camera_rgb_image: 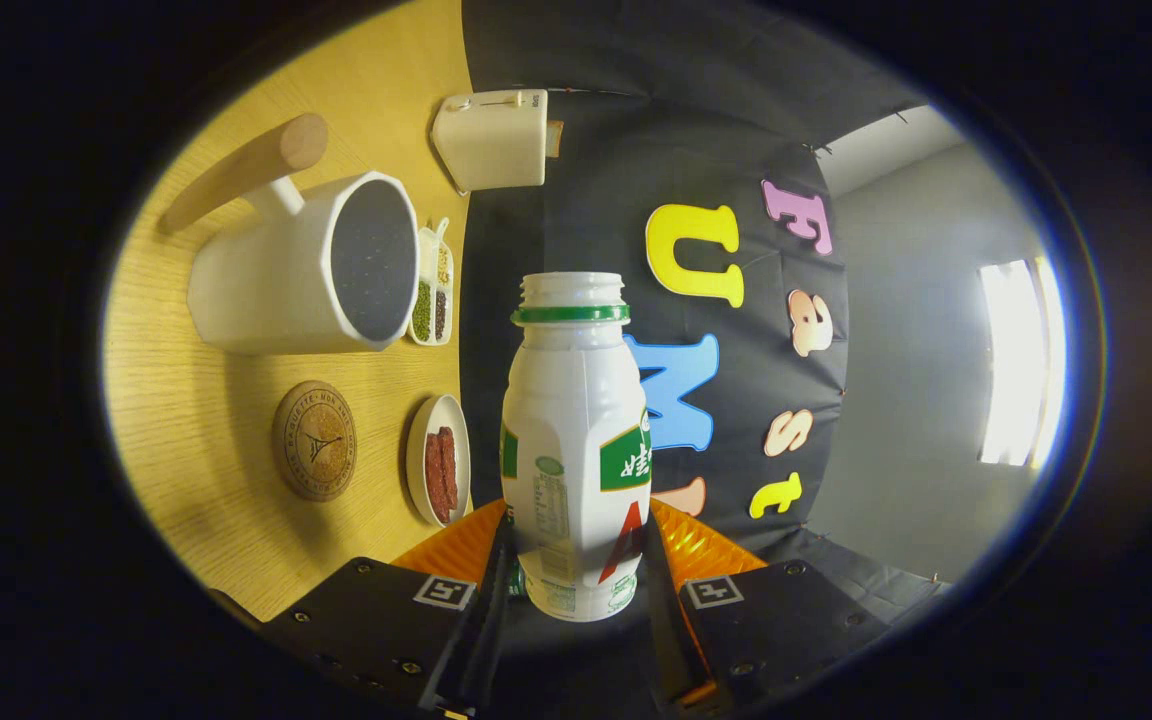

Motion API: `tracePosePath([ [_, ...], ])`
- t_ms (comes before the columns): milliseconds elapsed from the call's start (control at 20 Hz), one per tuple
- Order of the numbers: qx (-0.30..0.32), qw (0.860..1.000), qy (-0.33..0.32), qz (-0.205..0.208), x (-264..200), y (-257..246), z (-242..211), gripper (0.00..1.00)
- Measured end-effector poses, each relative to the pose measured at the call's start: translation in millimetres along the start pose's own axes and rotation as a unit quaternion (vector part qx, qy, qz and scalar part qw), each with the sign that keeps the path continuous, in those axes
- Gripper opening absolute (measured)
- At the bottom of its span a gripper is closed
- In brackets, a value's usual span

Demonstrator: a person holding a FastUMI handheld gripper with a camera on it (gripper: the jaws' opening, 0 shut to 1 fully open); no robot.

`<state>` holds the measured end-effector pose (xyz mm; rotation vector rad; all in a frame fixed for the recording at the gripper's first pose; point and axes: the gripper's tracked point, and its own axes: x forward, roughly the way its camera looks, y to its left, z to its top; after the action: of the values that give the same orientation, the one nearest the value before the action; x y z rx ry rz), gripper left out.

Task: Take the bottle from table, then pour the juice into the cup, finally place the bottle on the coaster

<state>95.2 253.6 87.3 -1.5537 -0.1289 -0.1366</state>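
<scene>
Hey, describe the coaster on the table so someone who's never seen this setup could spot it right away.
Start at the wooden table and find the big white cup with the wooden handle. The coaster lies flat beside it, next to a small dish of red food. It is the one brown cork disc, stamped with a ringed emblem, and nothing rests on it.

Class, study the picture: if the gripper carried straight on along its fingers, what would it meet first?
The gripper already clamps the bottle. Beyond its open neck the line probably reaches the booth's black cloth wall; depth is unclear.
</scene>
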Motion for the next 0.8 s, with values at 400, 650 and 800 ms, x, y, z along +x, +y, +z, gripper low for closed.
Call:
tracePosePath([
  [400, -0.045, 0.999, -0.011, -0.019, -1.3, -3.3, 2.9, 0.62],
  [650, -0.048, 0.998, -0.015, -0.023, -2.5, -3.6, 4.6, 0.61],
  [800, -0.051, 0.998, -0.016, -0.025, -1.5, -4.4, 4.0, 0.62],
])
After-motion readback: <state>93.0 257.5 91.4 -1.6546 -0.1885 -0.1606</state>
